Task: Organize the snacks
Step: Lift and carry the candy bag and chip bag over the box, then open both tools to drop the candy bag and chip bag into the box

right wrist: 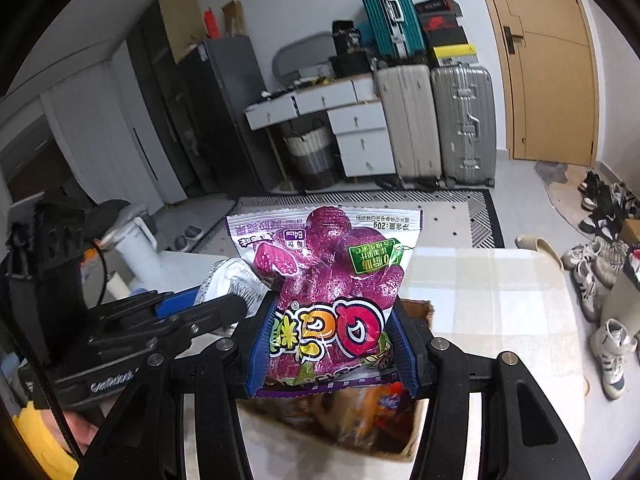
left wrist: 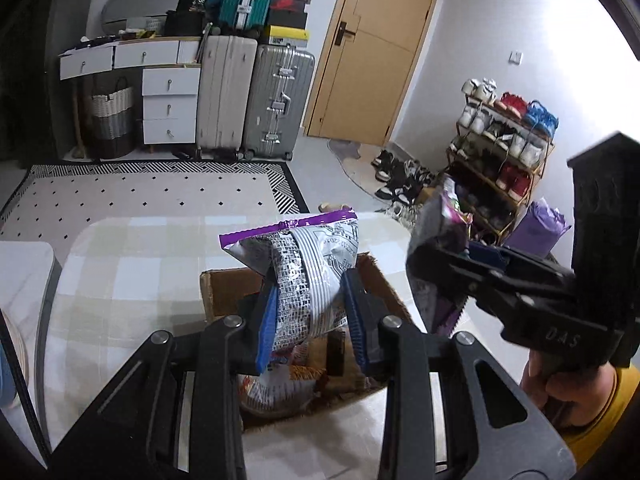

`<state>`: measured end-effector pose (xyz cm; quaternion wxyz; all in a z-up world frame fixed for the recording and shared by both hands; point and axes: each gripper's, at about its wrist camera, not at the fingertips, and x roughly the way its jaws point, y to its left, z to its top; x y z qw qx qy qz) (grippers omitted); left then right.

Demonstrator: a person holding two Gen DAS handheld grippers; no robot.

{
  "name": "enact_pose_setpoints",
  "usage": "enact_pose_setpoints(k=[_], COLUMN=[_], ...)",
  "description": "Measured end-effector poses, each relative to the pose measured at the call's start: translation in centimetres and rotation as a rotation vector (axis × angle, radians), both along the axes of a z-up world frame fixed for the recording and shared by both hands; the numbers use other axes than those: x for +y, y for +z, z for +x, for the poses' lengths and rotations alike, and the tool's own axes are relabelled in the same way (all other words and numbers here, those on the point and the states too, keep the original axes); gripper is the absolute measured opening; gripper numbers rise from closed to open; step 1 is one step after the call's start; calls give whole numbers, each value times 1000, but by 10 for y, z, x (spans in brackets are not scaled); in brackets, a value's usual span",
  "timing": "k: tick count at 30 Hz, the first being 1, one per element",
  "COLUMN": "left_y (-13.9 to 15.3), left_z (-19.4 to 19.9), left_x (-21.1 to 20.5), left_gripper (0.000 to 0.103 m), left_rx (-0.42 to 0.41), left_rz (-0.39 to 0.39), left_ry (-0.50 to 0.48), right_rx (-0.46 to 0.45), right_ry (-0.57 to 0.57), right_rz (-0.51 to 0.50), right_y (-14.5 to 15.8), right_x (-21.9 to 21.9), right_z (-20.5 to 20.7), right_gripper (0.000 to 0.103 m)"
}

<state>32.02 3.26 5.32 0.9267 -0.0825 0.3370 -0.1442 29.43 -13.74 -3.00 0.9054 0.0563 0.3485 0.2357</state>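
1. The left gripper [left wrist: 310, 312] is clenched on a silver snack bag with a purple top seal [left wrist: 308, 264], held above the open cardboard box [left wrist: 224, 292]
2. The right gripper [right wrist: 332, 340] grasps a purple grape-candy packet [right wrist: 332, 280], also over the box
3. The box sits on a checked tablecloth [left wrist: 132, 272] and holds other snacks [right wrist: 360, 408]

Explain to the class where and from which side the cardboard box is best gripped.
Grip the cardboard box by its bare upright far-left wall, coming down from above. The top is open, so a thin rim is exposed there; snacks fill the inside, and both grippers already hold packets.
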Motion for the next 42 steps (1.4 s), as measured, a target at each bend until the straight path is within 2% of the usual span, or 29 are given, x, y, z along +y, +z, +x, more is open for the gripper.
enact_pose_setpoints(k=[7, 16, 25, 31, 34, 36, 38, 42], left_y=[-37, -70, -79, -72, -69, -65, -63, -58], left_z=[56, 105, 111, 99, 78, 64, 59, 48], left_x=[-19, -29, -19, -8, -3, -7, -6, -5], left_gripper=[27, 28, 28, 28, 28, 31, 38, 42], left_rx=[53, 110, 102, 96, 88, 86, 86, 61], left_rz=[23, 48, 39, 33, 41, 46, 45, 61], left_ry=[-16, -22, -11, -8, 1, 5, 4, 9], right_rx=[54, 119, 154, 160, 169, 174, 177, 168], right_ry=[-5, 1, 2, 12, 13, 14, 16, 12], right_rz=[-15, 7, -11, -28, -35, -36, -46, -76], right_y=[-21, -48, -59, -60, -61, -61, -62, -62], right_x=[-3, -2, 4, 11, 14, 16, 18, 23], right_z=[37, 41, 42, 41, 43, 42, 42, 42], right_gripper=[52, 52, 52, 52, 52, 52, 52, 52])
